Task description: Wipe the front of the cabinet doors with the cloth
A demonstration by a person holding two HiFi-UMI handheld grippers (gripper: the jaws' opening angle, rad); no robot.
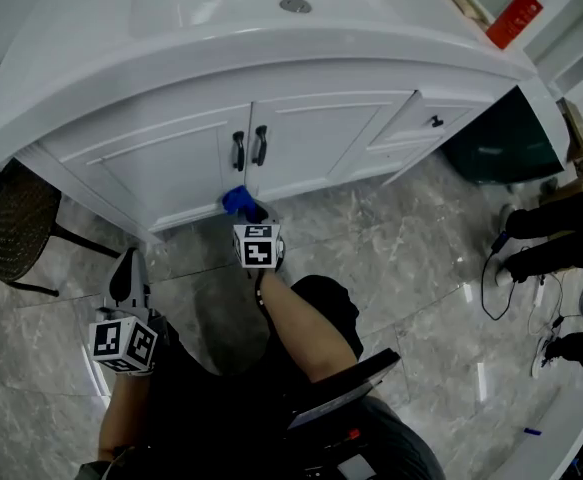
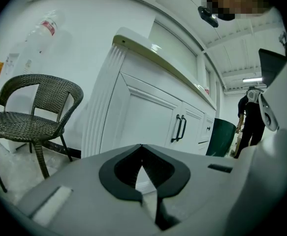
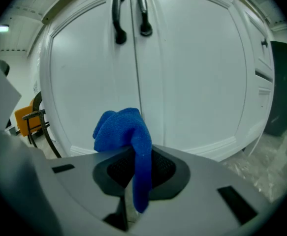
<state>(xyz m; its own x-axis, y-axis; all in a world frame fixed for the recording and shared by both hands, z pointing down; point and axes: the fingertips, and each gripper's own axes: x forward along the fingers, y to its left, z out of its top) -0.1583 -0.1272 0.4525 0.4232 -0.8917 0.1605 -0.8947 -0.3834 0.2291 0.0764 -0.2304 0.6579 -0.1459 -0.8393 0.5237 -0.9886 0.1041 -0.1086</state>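
- the right gripper pinches a narrow fold of the blue cloth; its bunched end sits low at the cabinet doors, near the middle seam, with the handles at 12 o'clock.
- the left gripper, jaws pressed together on nothing, hangs at 8 o'clock from the right one, well apart from the doors.
- risk: with so little cloth clamped, hard rubbing may drag it free, and an upward stroke could snag it on the handles.

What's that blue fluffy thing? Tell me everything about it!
The blue cloth looks soft and fuzzy. It is bunched in a lump, one strip hanging down between the jaws of the right gripper, which pinch it. It sits low before the white cabinet doors, near their middle seam; whether it touches them is unclear.
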